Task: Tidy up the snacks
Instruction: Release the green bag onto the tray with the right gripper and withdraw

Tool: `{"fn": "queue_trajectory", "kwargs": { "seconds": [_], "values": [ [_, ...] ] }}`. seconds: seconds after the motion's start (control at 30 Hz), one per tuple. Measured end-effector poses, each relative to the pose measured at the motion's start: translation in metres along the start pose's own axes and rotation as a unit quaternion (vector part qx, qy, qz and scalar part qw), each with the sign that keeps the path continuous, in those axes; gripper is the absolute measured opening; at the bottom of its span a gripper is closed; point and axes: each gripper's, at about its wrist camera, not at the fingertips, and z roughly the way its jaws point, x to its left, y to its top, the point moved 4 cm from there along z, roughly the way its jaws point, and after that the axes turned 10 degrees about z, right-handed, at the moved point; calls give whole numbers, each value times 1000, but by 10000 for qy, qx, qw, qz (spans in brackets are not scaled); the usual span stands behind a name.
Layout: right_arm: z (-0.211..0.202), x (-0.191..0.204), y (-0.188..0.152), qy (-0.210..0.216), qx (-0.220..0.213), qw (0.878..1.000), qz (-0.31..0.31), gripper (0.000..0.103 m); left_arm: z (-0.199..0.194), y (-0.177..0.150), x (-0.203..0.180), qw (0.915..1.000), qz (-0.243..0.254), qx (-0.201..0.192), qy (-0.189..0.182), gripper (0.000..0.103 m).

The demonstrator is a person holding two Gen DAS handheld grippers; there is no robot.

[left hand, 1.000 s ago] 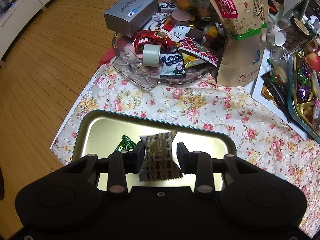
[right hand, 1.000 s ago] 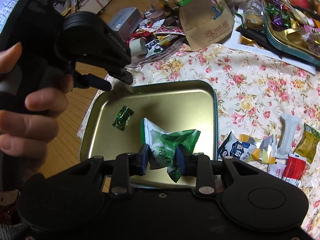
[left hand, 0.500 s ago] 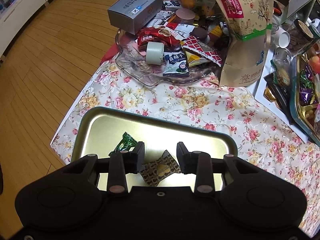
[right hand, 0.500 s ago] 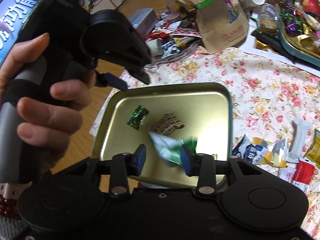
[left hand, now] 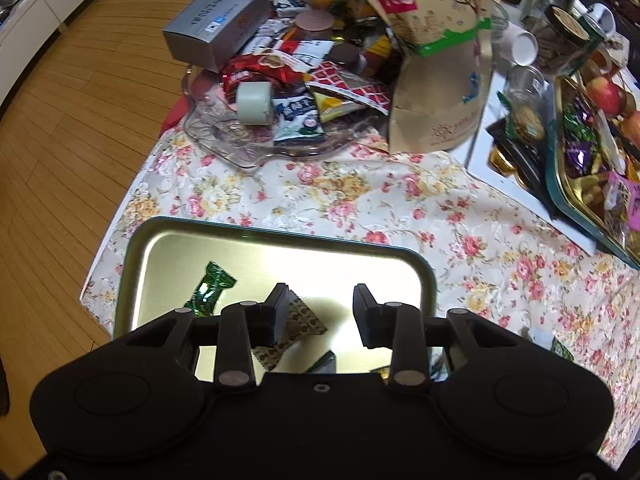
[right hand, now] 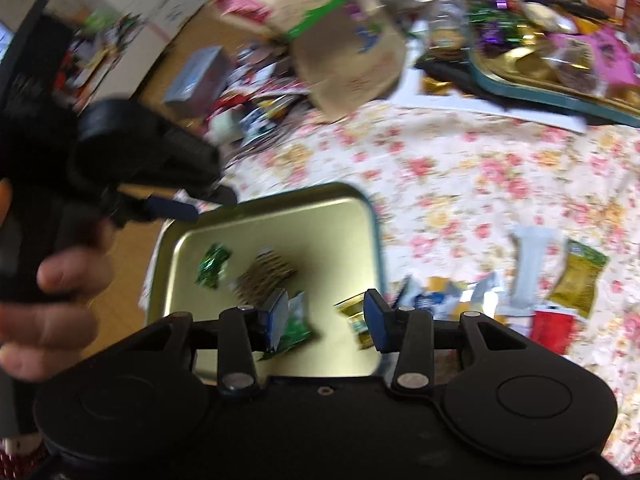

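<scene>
Right wrist view: crumpled green-and-white snack packet flat in gold tray, right gripper jaws just parted, empty

The gold tin tray is seen steeply from above, close, by both wrist views, left and right.

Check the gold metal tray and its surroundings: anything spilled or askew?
Nothing spilled in the gold metal tray; its wrapped snacks lie loose. Odd: the tall kraft paper pouch leans over the heaped clear glass dish and could topple.
</scene>
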Motion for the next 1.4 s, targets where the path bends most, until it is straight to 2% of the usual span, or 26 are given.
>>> {"fn": "queue_trajectory", "kwargs": {
  "seconds": [0.17,0.47,0.6,0.63,0.73,0.9,1.07,1.23,1.4],
  "values": [
    [-10,-34,16,-325,-187,9983,444,47,-2,-2,-26,9994,344,-11,-79,43],
    [-22,-78,29,-694,-208,9923,1003,47,-1,-6,-67,9973,707,51,-207,43],
    [-21,-93,25,-812,-61,9901,1139,47,-2,-8,-81,9961,811,78,-323,44],
    [-19,-96,22,-827,169,9887,1241,47,-3,-8,-83,9960,822,81,-340,44],
    [-15,-109,16,-908,332,9865,1324,47,-4,-8,-92,9956,843,81,-394,43],
    [-7,-134,7,-1222,510,9792,1538,47,-6,-8,-105,9950,860,110,-491,43],
    [3,-156,-1,-1488,627,9730,1649,47,-10,-10,-121,9934,945,91,-639,43],
    [12,-167,-9,-1543,632,9706,1735,47,-9,-12,-138,9921,1026,140,-707,43],
    [19,-167,-11,-1534,598,9712,1721,53,-7,-15,-152,9906,1104,199,-777,43]
  ]
}}
